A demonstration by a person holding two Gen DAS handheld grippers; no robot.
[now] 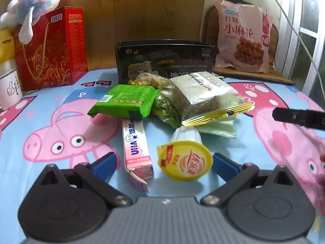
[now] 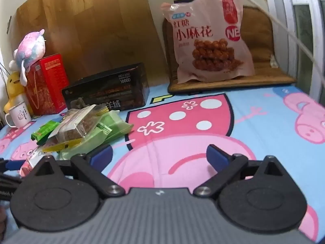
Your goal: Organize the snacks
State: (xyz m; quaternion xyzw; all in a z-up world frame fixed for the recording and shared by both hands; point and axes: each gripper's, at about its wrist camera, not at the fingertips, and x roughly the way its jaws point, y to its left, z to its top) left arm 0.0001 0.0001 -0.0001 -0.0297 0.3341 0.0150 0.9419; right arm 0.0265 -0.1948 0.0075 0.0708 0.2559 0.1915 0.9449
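A pile of snacks lies on the cartoon-pig sheet. It holds a green wrapped packet, a clear gold-edged bag with brown cake, a pink carton and a yellow-lidded jelly cup. My left gripper is open just before the pile, with the carton's end and the cup's lid between its blue fingers, untouched. My right gripper is open over bare sheet, right of the pile. A black open box stands behind the snacks.
A big pink snack bag leans on a brown cushion at the back right. At the left stand a red gift box with a plush toy on top and a white mug. The right gripper's tip shows at the right edge.
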